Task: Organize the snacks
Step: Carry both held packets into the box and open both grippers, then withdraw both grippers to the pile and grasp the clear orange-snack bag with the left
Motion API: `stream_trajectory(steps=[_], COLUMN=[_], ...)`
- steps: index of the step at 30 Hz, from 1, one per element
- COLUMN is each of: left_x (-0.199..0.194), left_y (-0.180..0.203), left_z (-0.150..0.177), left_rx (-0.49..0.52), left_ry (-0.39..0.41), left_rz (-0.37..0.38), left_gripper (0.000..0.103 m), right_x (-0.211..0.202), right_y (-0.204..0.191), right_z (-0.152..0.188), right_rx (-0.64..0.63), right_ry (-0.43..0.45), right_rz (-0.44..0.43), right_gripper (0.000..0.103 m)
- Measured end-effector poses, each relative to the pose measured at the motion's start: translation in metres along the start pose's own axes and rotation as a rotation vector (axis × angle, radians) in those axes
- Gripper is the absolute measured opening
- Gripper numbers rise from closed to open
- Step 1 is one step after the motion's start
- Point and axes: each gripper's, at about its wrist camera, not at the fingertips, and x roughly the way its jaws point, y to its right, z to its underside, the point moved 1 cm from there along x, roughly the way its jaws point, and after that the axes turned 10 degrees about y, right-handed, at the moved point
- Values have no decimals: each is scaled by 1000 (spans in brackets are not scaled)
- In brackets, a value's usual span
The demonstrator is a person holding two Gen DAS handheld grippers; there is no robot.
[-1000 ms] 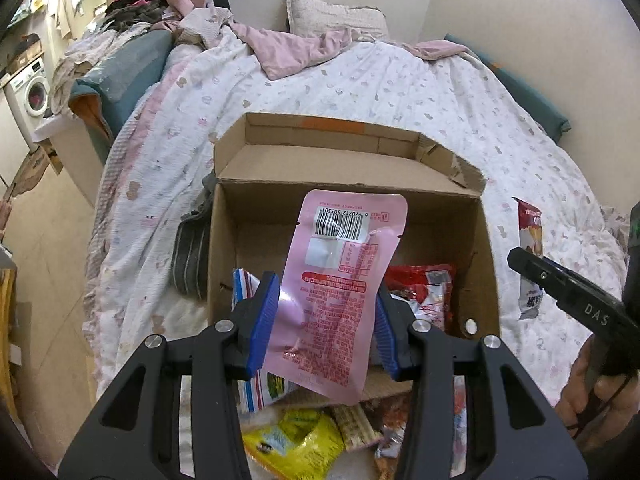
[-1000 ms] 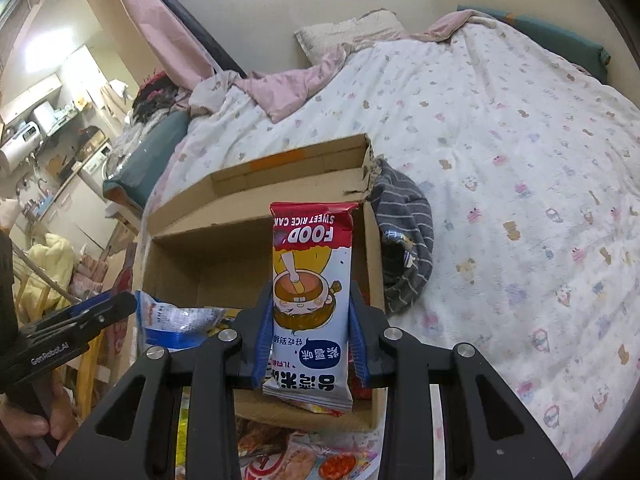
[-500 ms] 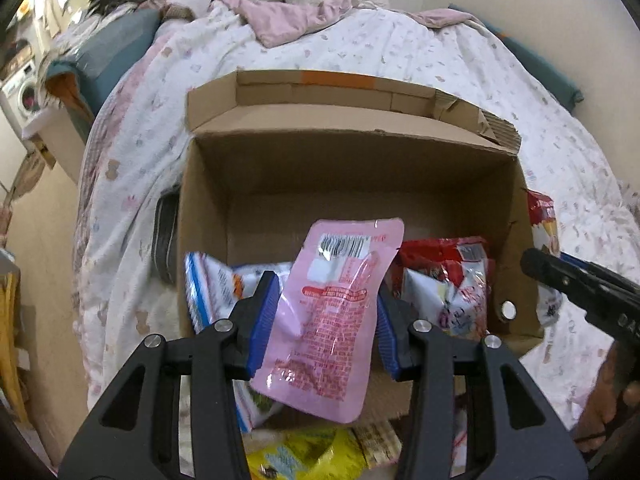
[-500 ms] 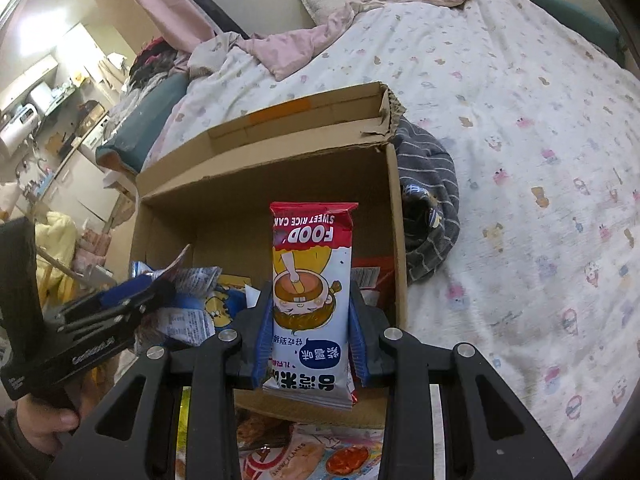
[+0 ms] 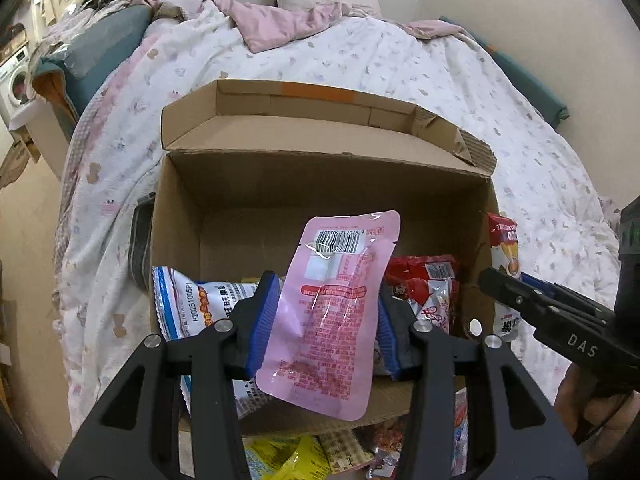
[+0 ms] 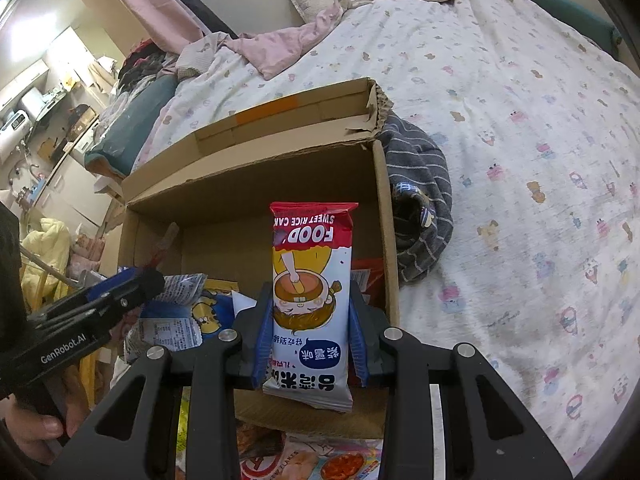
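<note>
Left wrist view shows my left gripper [image 5: 324, 322] closed across the middle of a flat pink plastic snack pouch [image 5: 334, 312] with a barcode at its top; the blue pads [image 5: 262, 320] press on its two side edges, so the jaws stand only about as far apart as the pouch is wide. The pouch leans a little to the right between them and hangs above the open brown cardboard box [image 5: 320, 184], which lies just ahead of and below the jaws, with a blue-and-white crinkled snack bag [image 5: 192, 300] and a red foil packet [image 5: 424, 280] already inside. From the right wrist view, my right gripper [image 6: 312, 344] is likewise clamped on the lower half of an upright red-and-white sweet rice cake packet [image 6: 312, 280], printed upside down as I see it, poised over the same box near its right wall. I judge both packets light, thin and soft: film sachets that buckle rather than resist, with glossy faces likely to slide on the pads. Holding across the width at mid-body, as now, seems right; pinching a sealed end would let the packet swing. The contents may crush, the rice cake especially, so I would squeeze no harder. A dark grey striped cloth [image 6: 420, 200] lies beside the box, right of my jaws, on the patterned white bedspread [image 6: 520, 140].
</note>
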Motion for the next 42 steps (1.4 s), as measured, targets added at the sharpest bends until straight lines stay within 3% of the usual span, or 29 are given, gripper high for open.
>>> stream_trajectory(steps=[7, 9, 11, 13, 29, 33, 38, 42], left_x=[-2, -1, -3, -5, -5, -19, -35, -51], left_y=[7, 10, 13, 17, 13, 7, 10, 3], left_z=[1, 2, 4, 5, 7, 8, 14, 18], left_rx=[18, 31, 49, 78, 68, 23, 78, 45], left_ry=[-5, -9, -3, 9, 9, 17, 15, 30], left_rz=[9, 8, 0, 1, -26, -20, -31, -61], left_gripper=[53, 75, 83, 83, 83, 83, 83, 83], right_x=[-3, -6, -9, -13, -7, -13, -31, -44], right_y=[2, 1, 2, 2, 4, 4, -2, -2], right_z=[-2, -3, -4, -5, -6, -6, 3, 10], right_rx=[27, 34, 45, 52, 52, 97, 64, 77], right_ry=[27, 46, 71, 94, 60, 65, 83, 88], right_rz=[6, -9, -16, -30, -17, -40, -30, -31], right_gripper=[38, 43, 74, 82, 82, 82, 82, 82])
